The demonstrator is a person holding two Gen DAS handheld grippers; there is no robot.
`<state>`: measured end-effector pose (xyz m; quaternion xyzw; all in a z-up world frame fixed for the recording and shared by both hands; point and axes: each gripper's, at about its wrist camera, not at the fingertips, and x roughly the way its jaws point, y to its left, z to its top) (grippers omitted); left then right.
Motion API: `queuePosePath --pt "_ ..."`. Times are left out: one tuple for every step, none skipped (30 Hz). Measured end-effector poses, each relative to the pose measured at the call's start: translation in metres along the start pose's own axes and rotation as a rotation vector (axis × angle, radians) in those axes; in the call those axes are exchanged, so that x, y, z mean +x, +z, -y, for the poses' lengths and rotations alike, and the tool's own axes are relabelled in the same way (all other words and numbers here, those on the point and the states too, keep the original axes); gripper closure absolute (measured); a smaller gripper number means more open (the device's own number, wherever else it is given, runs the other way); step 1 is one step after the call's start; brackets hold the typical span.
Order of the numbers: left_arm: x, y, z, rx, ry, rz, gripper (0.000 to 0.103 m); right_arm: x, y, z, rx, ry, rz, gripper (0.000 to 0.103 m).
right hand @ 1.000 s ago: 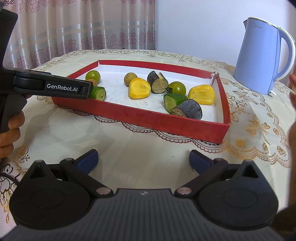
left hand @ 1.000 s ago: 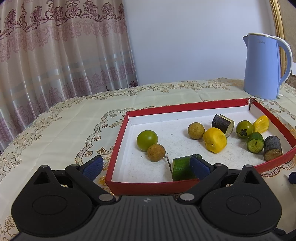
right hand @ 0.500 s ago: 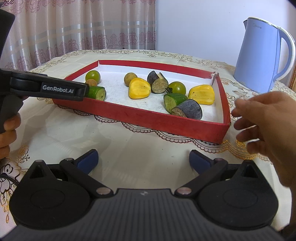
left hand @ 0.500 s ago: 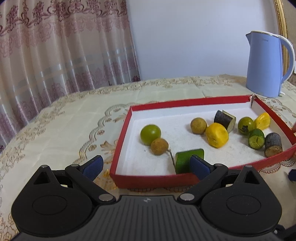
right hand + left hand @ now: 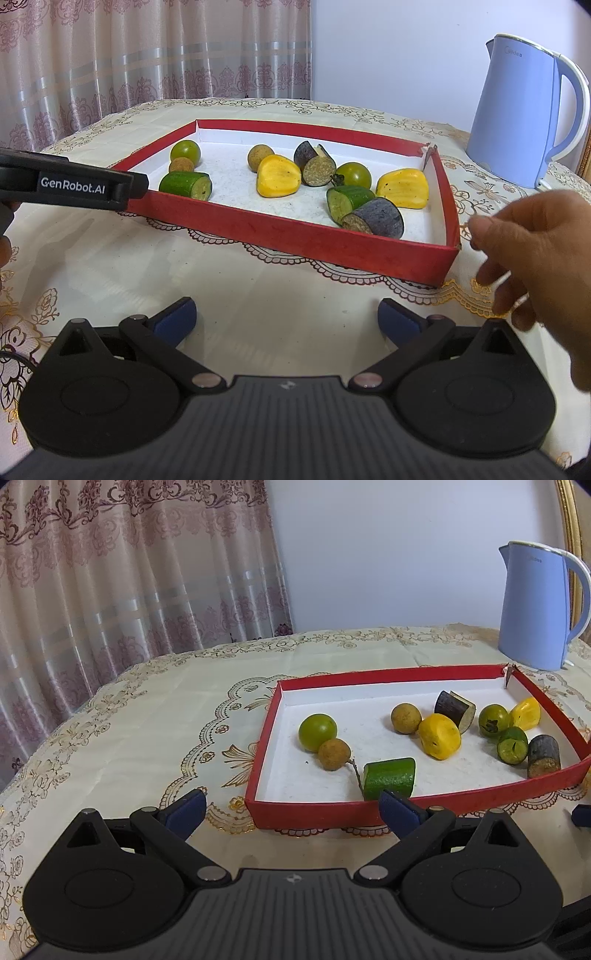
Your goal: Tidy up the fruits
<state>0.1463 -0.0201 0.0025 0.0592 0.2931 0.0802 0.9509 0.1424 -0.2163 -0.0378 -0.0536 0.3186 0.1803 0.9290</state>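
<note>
So the red tray with the white floor has ten pieces in it, all loose. At the left end a green round fruit touches a brown longan with a twig sticking out, and a cucumber chunk lies on its side just beside them, against the near wall. Mid-tray there's another longan, a yellow pepper piece and an eggplant wedge, bunched close. Right end: green tomato, second yellow piece, cucumber stub and a dark eggplant chunk on its side.
</note>
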Motion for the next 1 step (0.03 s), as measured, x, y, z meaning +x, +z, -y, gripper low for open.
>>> queuePosePath --pt "0.0004 0.0002 0.0000 0.006 -0.010 -0.004 0.002 0.0000 0.0000 -0.0001 0.000 0.000 0.000 0.000"
